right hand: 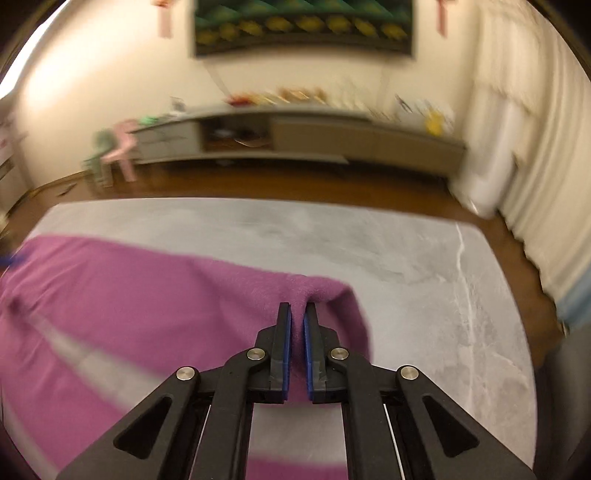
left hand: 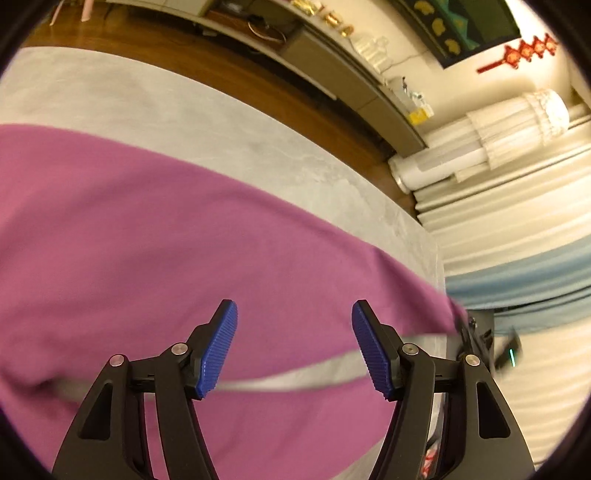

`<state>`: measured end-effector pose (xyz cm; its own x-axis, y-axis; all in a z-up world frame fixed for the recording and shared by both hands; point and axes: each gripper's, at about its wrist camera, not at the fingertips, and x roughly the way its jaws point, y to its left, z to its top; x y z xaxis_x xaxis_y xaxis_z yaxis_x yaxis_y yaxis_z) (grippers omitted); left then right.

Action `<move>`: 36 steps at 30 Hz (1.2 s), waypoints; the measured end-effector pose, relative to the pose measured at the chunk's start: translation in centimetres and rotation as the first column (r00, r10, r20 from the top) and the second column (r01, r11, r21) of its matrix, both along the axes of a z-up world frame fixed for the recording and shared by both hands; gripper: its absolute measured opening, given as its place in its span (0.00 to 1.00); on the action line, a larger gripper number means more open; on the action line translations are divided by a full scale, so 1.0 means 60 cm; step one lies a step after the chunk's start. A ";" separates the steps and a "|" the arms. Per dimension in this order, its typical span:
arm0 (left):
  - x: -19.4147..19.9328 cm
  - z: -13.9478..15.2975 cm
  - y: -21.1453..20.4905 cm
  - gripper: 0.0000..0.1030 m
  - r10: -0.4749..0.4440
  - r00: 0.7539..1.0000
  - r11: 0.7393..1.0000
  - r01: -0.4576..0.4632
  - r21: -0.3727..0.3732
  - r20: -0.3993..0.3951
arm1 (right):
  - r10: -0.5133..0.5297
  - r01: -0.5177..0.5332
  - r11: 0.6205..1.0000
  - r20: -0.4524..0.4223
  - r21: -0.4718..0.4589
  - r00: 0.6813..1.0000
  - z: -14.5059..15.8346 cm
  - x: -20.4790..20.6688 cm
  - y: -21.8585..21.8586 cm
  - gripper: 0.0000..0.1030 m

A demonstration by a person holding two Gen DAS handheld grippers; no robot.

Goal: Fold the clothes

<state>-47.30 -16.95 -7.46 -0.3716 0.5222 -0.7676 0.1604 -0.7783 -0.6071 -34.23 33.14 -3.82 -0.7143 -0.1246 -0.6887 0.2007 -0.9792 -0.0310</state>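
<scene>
Purple garment (right hand: 155, 306) spread over grey marbled worktop (right hand: 424, 266), corner bunched up and lifted ahead of right tool (right hand: 297, 314). Right tool pressed together, pinching fold of purple fabric between blue pads (right hand: 284, 347). Left tool (left hand: 294, 321) spread wide, nothing between pads, purple cloth lying beneath and beyond it. Grey reflective stripe (left hand: 295, 376) crosses garment just under left tool. Past worktop, ahead of right tool: wood floor (right hand: 258, 184), low sideboard (right hand: 295, 136), dark framed picture (right hand: 303, 29). Pale curtain (right hand: 535, 166) far right.

Grey marbled table (right hand: 424, 280) (somewhat blurred) bears purple garment (right hand: 147, 295).
</scene>
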 end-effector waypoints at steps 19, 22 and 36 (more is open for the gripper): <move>-0.068 -0.109 0.081 0.66 0.092 0.989 0.996 -0.092 -0.007 0.118 | 0.294 -0.287 0.954 -0.085 0.087 0.952 0.011 0.242 -0.009 0.06; -0.085 -0.109 0.084 0.66 0.089 0.988 0.996 -0.088 -0.018 0.124 | 0.319 -0.311 0.944 -0.061 0.108 0.946 0.004 0.251 -0.003 0.06; 0.250 0.008 0.087 0.06 0.008 0.980 0.992 -0.033 -0.122 -0.201 | 0.095 -0.054 0.977 -0.195 0.206 0.976 0.019 0.277 0.065 0.07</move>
